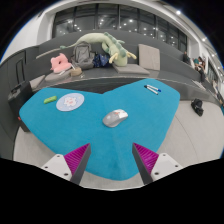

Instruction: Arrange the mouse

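Here the gripper [112, 165] hangs released above the near edge of a teal mat [95, 135], its two fingers spread wide with nothing between them; the pink pads [78, 158] face inward across an empty gap. That spread looks like readiness for a grasp rather than a hold.

The mouse [115, 118] lies on the mat just beyond the fingers, at about twelve o'clock from the gap, resting on its own and apart from both fingers. It sits slantwise, its long axis running toward two o'clock, which is likely why arranging is called for; the fingers would have to come forward and down to bracket its sides.

Farther out at ten o'clock a round white disc [70, 101] lies flat on the mat, with a small yellow-green item [49, 100] just beside it toward nine. At one o'clock, near the far edge, lies a small pale object [151, 89], too small to name.

Beyond the mat, at eleven o'clock, soft toys [100, 47] are heaped on a grey sofa [40, 62], well apart from the work.
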`<control>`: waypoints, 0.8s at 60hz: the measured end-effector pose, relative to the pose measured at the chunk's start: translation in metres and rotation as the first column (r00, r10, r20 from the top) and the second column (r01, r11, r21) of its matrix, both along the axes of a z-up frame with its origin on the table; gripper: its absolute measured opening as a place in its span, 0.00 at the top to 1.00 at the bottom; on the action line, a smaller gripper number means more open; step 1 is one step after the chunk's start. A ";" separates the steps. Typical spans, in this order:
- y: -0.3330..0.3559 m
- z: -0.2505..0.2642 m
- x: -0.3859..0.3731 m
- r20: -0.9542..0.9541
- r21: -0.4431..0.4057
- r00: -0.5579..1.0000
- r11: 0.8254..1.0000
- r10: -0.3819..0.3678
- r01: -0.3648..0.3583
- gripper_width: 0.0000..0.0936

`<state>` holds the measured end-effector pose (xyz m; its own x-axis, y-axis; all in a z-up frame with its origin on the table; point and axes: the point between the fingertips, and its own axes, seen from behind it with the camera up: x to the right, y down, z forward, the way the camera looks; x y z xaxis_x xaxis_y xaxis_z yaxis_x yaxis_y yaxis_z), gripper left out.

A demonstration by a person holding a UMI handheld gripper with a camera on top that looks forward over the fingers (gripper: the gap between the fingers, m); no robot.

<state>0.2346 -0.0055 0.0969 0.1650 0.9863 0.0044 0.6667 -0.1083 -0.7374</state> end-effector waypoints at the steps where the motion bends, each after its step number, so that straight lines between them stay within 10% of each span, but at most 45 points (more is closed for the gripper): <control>1: 0.001 0.000 -0.001 -0.003 0.003 1.000 1.000 0.001 -0.001 0.09; 48: 0.024 -0.107 -0.187 -0.042 0.025 0.999 0.999 0.035 -0.034 0.08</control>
